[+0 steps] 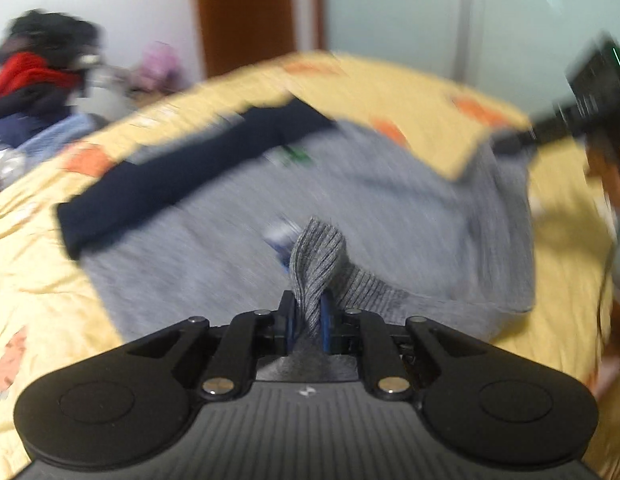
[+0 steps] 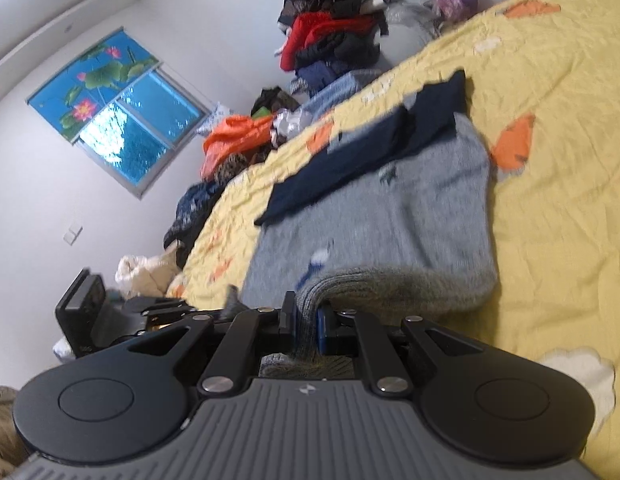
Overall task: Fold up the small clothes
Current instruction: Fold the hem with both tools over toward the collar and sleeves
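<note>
Because the yellow quilted bedspread with orange patches is broad and soft, it gives the work a yielding floor with plenty of bare room on its far side, though its left edge drops off toward heaps of loose clothing piled against the white wall; anything dragged that way could slide off. On this bed lies the grey knitted sweater with dark navy sleeves, spread flat except for its near ribbed hem, which is lifted; it looks light, limp and stretchy, a thing that will sag between 2 holds, drape rather than crease, and cling to the quilt if pulled instead of raised; the thick ribbed hem seems the firmest place to take it, and the knit is unlikely to slip from rubber pads. A navy sleeve rests folded across the body and may shift if the hem is swung over quickly. Both tools hold that hem: the left claw is closed on a bunched tuft of the ribbing, and the right claw is clamped on the hem's edge further along; the 2 grips sit near each other, so the far corners hang unsupported.
</note>
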A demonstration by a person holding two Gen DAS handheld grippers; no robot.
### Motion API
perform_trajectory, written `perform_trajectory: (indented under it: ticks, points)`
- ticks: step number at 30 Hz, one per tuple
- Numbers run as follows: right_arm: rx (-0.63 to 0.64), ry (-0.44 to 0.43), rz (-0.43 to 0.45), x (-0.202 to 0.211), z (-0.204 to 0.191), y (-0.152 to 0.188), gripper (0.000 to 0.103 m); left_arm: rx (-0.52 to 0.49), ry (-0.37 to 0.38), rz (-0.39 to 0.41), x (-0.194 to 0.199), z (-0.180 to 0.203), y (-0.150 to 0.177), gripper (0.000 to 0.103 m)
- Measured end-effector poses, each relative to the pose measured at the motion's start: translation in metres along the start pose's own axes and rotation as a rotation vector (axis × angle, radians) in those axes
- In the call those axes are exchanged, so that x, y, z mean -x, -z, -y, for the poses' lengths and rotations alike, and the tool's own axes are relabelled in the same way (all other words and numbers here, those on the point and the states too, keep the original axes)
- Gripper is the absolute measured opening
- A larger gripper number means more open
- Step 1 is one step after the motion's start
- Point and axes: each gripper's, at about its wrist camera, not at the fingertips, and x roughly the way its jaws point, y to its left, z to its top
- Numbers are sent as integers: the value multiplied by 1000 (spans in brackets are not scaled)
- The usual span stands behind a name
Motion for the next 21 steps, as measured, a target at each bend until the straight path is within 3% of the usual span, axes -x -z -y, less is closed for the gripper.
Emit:
perform_trajectory:
  ticks: [13,21]
  points:
    - [-75,-5,197,-18,16,-66,19,169,-175,226,44,-48,-29,12]
    - [-40,43,231,-45,16,-90,19,272,-276,210,34,-74,-46,12]
